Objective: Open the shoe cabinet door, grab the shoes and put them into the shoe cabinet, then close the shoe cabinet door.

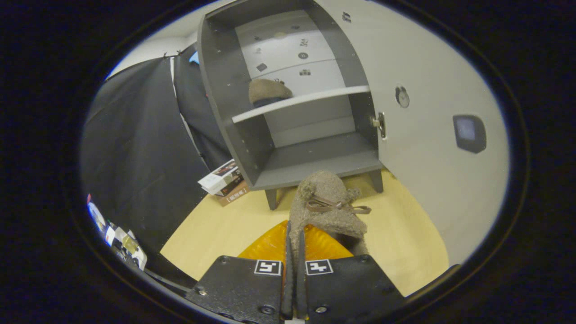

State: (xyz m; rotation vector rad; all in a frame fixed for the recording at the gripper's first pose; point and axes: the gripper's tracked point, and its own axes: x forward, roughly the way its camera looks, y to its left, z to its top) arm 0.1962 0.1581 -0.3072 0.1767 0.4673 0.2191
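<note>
1. Gripper (294, 252): fingers drawn nearly together, pinching the heel edge of a fuzzy brown shoe (328, 207) between them. Both fingers press on the shoe's rim.
2. Held shoe: hangs just ahead of the fingers, toe pointing toward the cabinet, a small brown bow (335, 206) on its upper. It sits in front of the lower compartment, not yet inside.
3. Shoe cabinet (225, 90): grey, on short legs, standing beyond the shoe. Its door (427, 135) is swung fully open to the right.
4. Upper compartment: a second brown shoe (268, 92) rests on the middle shelf (306, 101), toward the left side.
5. Lower compartment: the bottom board (315, 164) carries nothing visible.
6. Floor (216, 225): pale wood; an orange mat (274, 245) lies under the fingers.
7. A stack of boxes (225, 182) sits on the floor just beside the cabinet's left wall.
</note>
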